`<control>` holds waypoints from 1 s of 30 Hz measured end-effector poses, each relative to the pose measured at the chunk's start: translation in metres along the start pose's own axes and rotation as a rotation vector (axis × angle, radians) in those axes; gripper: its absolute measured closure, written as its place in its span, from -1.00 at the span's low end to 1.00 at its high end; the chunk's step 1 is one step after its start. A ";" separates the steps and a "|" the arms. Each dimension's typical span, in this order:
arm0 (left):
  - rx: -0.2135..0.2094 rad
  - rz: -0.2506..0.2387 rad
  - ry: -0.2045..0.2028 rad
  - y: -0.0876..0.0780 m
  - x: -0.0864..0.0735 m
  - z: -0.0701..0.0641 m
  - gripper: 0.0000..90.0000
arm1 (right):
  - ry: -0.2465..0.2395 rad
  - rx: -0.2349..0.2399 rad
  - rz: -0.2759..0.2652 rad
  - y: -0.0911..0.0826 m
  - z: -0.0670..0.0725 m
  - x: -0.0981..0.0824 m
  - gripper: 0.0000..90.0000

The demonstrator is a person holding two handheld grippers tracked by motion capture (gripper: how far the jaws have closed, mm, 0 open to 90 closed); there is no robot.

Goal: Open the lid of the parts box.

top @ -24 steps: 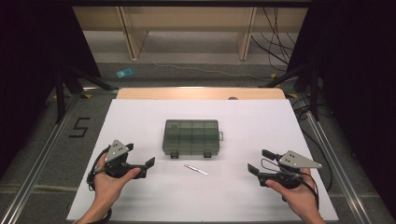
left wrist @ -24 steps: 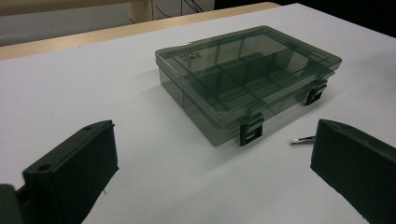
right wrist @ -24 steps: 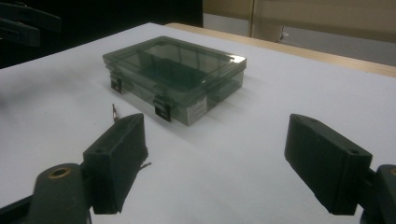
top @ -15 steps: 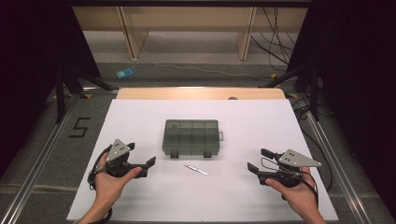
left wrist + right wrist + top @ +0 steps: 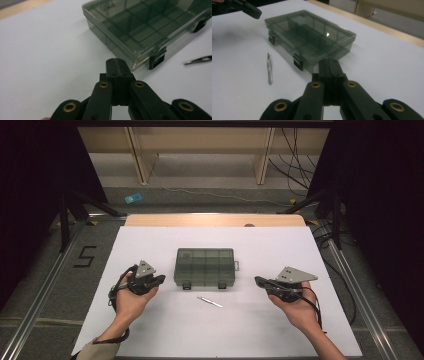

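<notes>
Compartment box: smoked translucent plastic, rectangular, lid closed on two black latches, gridded dividers inside; at the table's middle. Tweezers: slim, bright metal, flat on the white matte surface just toward the near edge from the box. Left gripper: black jaws pressed together, empty, near the box's left side. Right gripper: jaws together, empty, right of the box. Broad bare surface along near edge and both sides.
</notes>
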State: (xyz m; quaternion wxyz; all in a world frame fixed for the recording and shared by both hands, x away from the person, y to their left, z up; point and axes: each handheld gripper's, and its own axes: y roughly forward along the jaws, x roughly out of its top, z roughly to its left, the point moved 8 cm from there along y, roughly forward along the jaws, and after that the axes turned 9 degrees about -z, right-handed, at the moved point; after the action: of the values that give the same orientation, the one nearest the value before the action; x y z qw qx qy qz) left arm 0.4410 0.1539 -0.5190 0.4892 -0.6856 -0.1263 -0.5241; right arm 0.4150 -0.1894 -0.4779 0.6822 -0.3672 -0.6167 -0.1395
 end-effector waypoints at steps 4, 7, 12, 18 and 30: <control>-0.029 0.073 0.057 0.006 -0.009 0.002 1.00 | 0.016 0.015 0.053 0.016 0.002 -0.011 1.00; -0.034 0.047 0.064 0.017 -0.008 -0.003 1.00 | 0.021 0.034 0.101 0.035 0.005 -0.018 1.00; -0.036 0.039 0.097 0.028 -0.005 -0.006 1.00 | 0.029 0.042 0.150 0.053 0.006 -0.028 1.00; -0.027 0.027 0.116 0.029 -0.003 -0.006 1.00 | 0.035 0.053 0.174 0.063 0.009 -0.032 1.00; -0.040 -0.028 0.121 0.026 0.005 -0.010 1.00 | 0.021 0.051 0.171 0.070 0.010 -0.030 1.00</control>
State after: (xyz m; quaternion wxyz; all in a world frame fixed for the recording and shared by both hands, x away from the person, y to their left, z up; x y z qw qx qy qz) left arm 0.4550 0.1309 -0.5294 0.4748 -0.6603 -0.0955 -0.5740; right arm 0.4468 -0.1416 -0.5296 0.7072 -0.3995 -0.5793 -0.0686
